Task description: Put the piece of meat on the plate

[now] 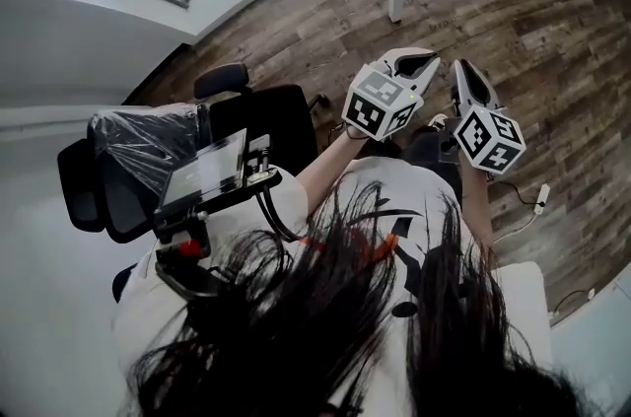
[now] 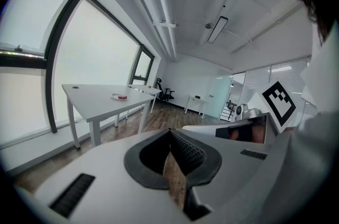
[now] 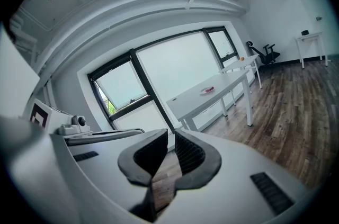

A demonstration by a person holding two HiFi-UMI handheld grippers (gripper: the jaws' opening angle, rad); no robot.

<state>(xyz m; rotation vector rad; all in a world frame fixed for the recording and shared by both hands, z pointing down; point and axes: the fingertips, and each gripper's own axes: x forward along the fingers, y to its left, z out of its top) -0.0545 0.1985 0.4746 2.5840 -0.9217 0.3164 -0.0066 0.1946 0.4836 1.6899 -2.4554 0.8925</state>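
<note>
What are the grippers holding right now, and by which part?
Nothing: the left gripper and the right gripper are both shut and empty.

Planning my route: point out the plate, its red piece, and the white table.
plate [image 2: 114, 96], left gripper view, left rim.
red piece [image 2: 122, 97], left gripper view, its middle.
white table [image 2: 91, 101], left gripper view, bare top.

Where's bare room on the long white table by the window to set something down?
The table is mostly bare: the long stretch from its near end to the plate, and the stretch past the plate. Only the plate's spot is taken.
</note>
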